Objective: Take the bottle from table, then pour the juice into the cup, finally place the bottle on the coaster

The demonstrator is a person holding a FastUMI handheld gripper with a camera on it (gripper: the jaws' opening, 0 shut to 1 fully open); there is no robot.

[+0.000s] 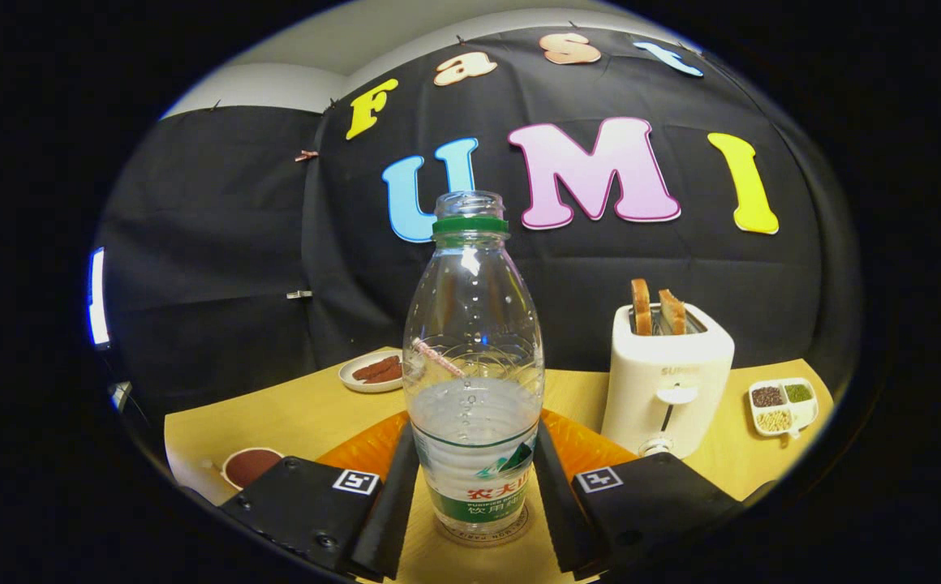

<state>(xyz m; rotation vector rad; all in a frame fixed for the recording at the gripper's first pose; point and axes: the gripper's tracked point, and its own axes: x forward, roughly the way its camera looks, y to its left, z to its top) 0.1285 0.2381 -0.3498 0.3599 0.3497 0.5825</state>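
- Between the fingers of the gripper (474,495), in the gripper view, stood the bottle (472,365), upright and uncapped, its base resting on the wooden table (292,410).
- The jaws were spread either side of the bottle's lower, labelled part. The inner faces lay close to the plastic, but firm contact on both sides could not be confirmed from this view.
- The bottle was partly filled with clear liquid; its open neck carried a green ring.
- Behind the bottle's base lay an orange ribbed mat (373,444), judged to be the coaster; the bottle appeared to stand just ahead of it, not on it.
- To the left of the fingers sat a cup (250,465) showing a dark reddish interior.
- Progress, as judged: the task was at its first stage. The bottle had not been lifted; pouring into the cup and placement on the coaster remained to be done.
- Surface: a pale wooden tabletop carrying a white toaster (669,381) with two slices of bread (655,311) raised, a small plate (371,371) of brown food, and a divided dish (783,405) of grains.
- Room: black cloth walls, with a lit strip at the left.
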